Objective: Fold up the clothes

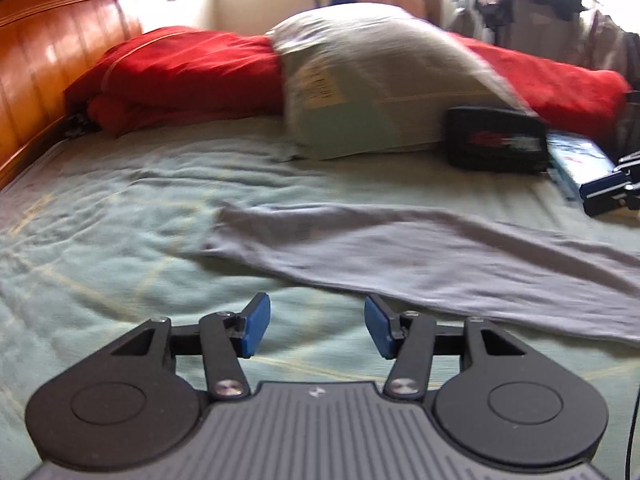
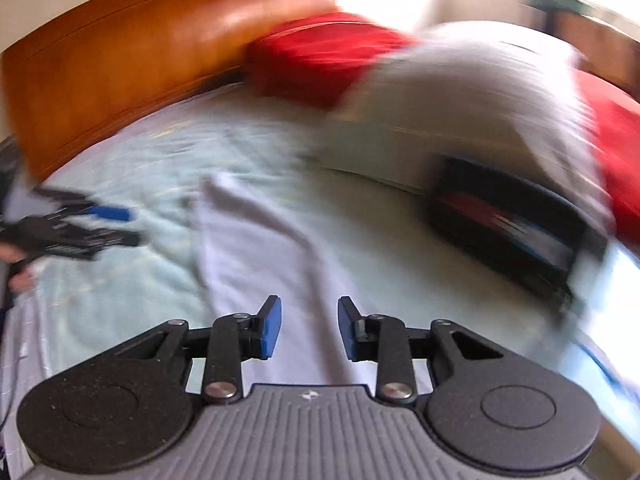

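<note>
A pale grey garment [image 1: 400, 256] lies spread in a long strip across the light green bedsheet [image 1: 100, 240]. My left gripper [image 1: 317, 326] hangs open above the sheet just in front of the garment's near edge, nothing between its blue pads. In the right wrist view the same grey garment [image 2: 272, 248] runs away from me up the bed. My right gripper [image 2: 309, 328] hovers open over it, its blue pads apart and empty. The left gripper [image 2: 116, 224] also shows at the left of the right wrist view, and the right gripper's end [image 1: 612, 188] at the right edge of the left wrist view.
A grey-white pillow [image 1: 372, 80] and a red blanket [image 1: 180, 72] lie at the far side of the bed. A black pouch [image 1: 496, 144] and a flat blue package [image 1: 576, 164] sit beside the pillow. An orange wooden headboard [image 1: 44, 64] bounds the left.
</note>
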The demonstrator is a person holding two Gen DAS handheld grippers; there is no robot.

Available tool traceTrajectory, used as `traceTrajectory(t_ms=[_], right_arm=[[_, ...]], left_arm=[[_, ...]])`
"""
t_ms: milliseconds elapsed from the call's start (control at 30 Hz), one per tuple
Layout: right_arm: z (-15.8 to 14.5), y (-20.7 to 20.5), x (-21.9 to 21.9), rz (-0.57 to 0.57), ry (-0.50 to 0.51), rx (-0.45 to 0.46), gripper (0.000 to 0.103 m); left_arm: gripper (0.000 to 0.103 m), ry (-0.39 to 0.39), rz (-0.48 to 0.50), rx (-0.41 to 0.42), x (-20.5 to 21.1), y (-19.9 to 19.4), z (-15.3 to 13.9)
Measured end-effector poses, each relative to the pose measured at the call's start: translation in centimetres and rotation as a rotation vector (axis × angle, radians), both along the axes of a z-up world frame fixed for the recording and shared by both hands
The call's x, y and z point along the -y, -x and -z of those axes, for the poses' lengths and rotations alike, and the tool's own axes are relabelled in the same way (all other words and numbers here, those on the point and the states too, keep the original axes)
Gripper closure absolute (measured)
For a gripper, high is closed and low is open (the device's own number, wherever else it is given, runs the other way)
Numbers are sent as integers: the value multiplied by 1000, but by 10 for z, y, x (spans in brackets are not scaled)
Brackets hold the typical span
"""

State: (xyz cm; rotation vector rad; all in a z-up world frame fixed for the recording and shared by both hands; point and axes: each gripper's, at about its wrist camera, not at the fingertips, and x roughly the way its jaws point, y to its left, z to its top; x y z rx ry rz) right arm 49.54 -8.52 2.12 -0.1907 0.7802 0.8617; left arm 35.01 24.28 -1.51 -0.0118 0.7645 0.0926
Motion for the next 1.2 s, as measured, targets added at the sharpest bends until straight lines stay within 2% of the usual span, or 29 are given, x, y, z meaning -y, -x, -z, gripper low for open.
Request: traceTrajectory(t_ms=[100,233,367,467,567,700,767,800,867,933,1100,1200], right_arm=[[17,-1,55,126,31,-16,67],[52,-11,96,229,67,-62,67],[76,-14,105,254,93,-79,67],[75,-7,119,237,87,-74,67],[68,-1,140,239,53,-48,67],[81,-4,149,228,84,-55,67],[84,3,142,195,116,-14,67],[85,7,137,181,136,8,70],[84,15,127,154,174,41,99],[83,17,122,157,191,54,100],[78,-7,141,313,76,-28,98],[67,2,127,295,69,-6,89]], left_arm=[[49,19,77,5,41,-2,-1],[48,60,194,-8,100,-5,8],[48,43,287,-24,142,16,15],[47,10,343,-34,166,36,20],[42,-19,362,-42,174,53,23],[42,-23,368,-49,178,66,26],[41,-18,366,-55,179,69,28],[41,-19,363,-58,179,70,28],[41,-22,353,-66,178,71,30],[41,-21,345,-73,177,71,31],[40,-16,343,-71,174,76,29],[36,-23,336,-64,170,78,28]])
